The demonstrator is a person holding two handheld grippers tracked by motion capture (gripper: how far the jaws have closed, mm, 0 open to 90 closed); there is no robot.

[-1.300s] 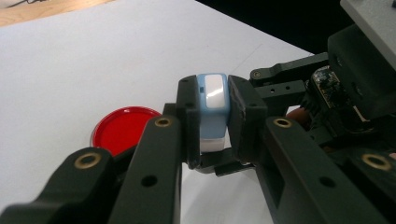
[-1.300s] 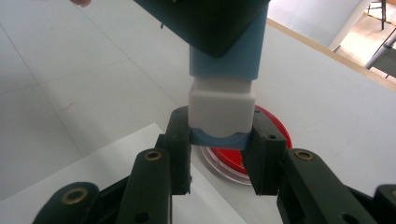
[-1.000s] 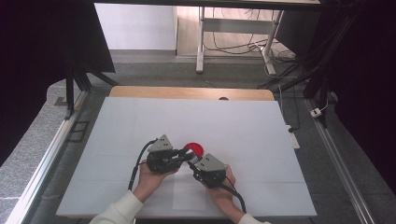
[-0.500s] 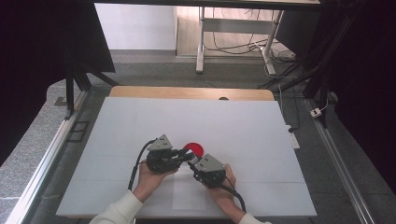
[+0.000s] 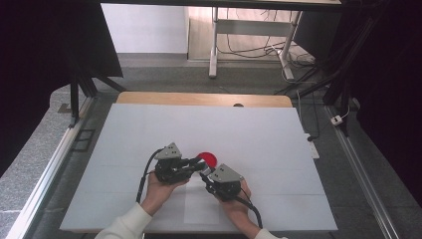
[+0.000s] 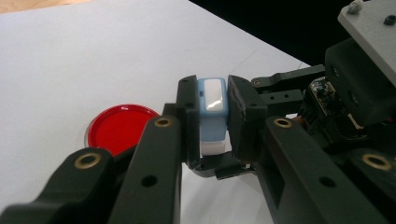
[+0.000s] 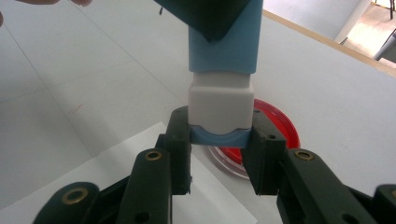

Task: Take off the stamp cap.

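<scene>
— Blue and white, that small block (image 6: 212, 116) between the two tools: where exactly is it?

— Held off the white table (image 5: 278, 144), near the person's edge and about midway across. In the left gripper view its pale blue upper part sits squeezed between two black jaws, with a glossy white face turned to the camera.

— So the left gripper (image 5: 198, 166) has it?

— Yes, its jaws are closed on the blue part. In the right gripper view the block's white lower section and a thin blue base sit between that tool's jaws, which press on both sides. The right gripper (image 7: 219, 135) is clamped on that end.

— Both grip one piece, then?

— Both grip it, one at each end. In the high view the two tools meet nose to nose, the left one coming from the left, the right one from the near right.

— And the red thing?

— A round red disc (image 5: 207, 159) with a clear rim, lying flat on the table just beyond the meeting jaws. The block hangs above its near edge in the right gripper view; I cannot tell whether they touch.

— Anything else nearby?

— A white sheet of paper (image 5: 201, 211) lies flat between the person's forearms.
</scene>
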